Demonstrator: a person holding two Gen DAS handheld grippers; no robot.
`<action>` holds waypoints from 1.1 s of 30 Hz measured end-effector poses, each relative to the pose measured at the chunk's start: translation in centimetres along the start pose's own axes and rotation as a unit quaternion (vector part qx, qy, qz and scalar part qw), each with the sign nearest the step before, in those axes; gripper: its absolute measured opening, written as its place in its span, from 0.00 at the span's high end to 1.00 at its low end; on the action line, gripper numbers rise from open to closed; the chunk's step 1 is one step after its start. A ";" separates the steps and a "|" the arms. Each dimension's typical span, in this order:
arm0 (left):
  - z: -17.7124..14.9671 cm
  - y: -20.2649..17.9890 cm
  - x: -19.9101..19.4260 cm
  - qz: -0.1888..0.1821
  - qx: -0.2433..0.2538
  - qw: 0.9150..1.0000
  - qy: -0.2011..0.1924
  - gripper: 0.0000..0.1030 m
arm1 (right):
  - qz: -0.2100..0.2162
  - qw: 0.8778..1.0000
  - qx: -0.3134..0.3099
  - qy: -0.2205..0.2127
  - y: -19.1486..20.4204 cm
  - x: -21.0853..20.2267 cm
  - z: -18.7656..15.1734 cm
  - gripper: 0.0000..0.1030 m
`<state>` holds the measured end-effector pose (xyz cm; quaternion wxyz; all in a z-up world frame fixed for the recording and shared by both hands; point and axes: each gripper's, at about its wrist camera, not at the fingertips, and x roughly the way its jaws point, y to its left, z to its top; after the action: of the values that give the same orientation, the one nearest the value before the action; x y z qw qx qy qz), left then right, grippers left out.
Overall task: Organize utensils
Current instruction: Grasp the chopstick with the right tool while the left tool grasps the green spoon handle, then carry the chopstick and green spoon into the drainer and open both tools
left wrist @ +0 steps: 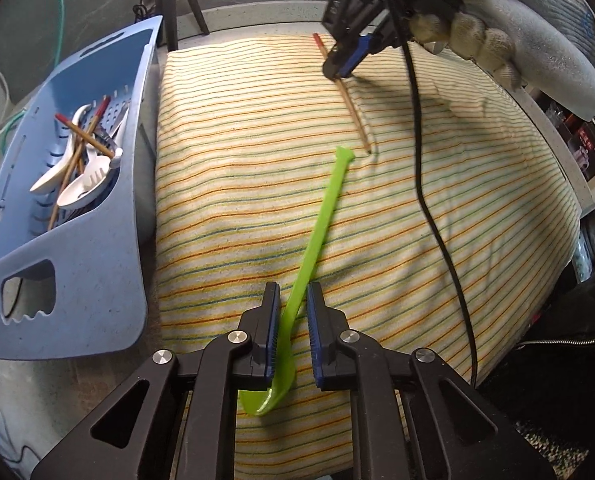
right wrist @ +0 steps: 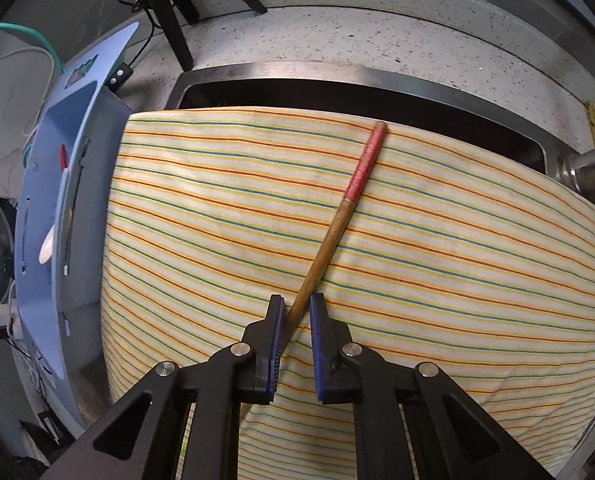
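your left tongs [left wrist: 293,304]: bottom centre of the left wrist view, blue-padded fingers apart, straddling the handle of a bright green plastic spoon [left wrist: 317,224]. the handle passes between the pads with a gap on the right side; whether the left pad touches it you cannot tell. the spoon's bowl sits under the tongs at the lower middle, its handle end pointing to the upper centre of the frame.

your right tongs [right wrist: 296,308]: bottom centre of the right wrist view, fingers apart, a wooden chopstick with a red-wrapped end [right wrist: 339,218] lying between them, close against the left pad, clear of the right pad. the red end points to the upper right of that frame. in the left wrist view the same tongs [left wrist: 339,70] sit at the upper right, held by your grey knit-gloved hand [left wrist: 509,28], over the upper part of the chopstick [left wrist: 353,110].

both utensils rest on a cream cloth with orange, green and yellow stripes [left wrist: 377,216], spread over the counter [right wrist: 337,40].

light blue plastic basket [left wrist: 89,264]: left side of the left wrist view, beside the cloth, holding white spoons [left wrist: 81,190] and more red-tipped chopsticks [left wrist: 83,134].
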<state>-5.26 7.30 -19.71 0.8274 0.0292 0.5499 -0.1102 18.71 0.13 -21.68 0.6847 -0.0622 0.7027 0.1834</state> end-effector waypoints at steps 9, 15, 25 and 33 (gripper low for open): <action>1.1 0.7 0.6 0.002 -0.051 0.999 -0.003 0.92 | 0.013 0.999 -0.051 -0.005 -1.2 -0.2 -4.4 0.91; 4.4 0.7 2.0 0.014 -0.072 0.997 -0.016 0.92 | 0.053 0.998 -0.031 -0.019 -3.3 -0.6 -6.6 0.92; 7.7 0.0 3.8 0.008 -0.068 0.998 0.004 0.77 | 0.081 0.994 -0.035 -0.062 -3.4 -1.2 -8.0 0.92; 7.1 0.0 3.5 0.015 -0.066 0.998 -0.004 0.89 | 0.120 0.990 -0.033 -0.060 -3.3 -1.4 -10.3 0.94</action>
<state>2.43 5.59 -20.13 0.8313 -0.0179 0.5521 -0.0611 10.22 -6.64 -20.93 0.6962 0.0115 0.6562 0.2908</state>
